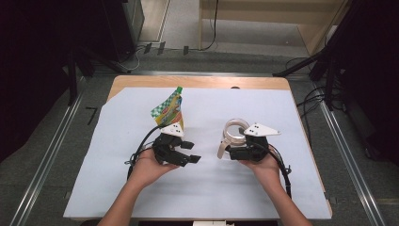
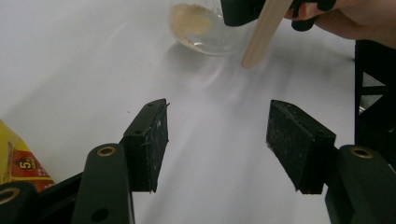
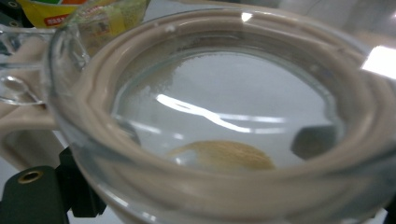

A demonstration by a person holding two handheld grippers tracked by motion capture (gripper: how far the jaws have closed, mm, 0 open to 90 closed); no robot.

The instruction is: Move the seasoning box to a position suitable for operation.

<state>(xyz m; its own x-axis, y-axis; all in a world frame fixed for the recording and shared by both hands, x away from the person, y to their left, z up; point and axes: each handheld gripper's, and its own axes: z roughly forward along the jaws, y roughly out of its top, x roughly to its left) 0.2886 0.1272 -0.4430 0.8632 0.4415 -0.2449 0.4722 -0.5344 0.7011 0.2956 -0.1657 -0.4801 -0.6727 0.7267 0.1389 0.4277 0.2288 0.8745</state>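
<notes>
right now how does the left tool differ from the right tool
The left tool has its jaws apart with bare white sheet between them; the right tool carries a clear glass jar. The left tool sits by the yellow pouch; the right tool also has a beige stick at it. Both are black and hand-held.

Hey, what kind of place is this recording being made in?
Probably a lab or recording workspace, not a kitchen: a table under a white sheet, black stand legs and loose cables on a grey floor.
</notes>
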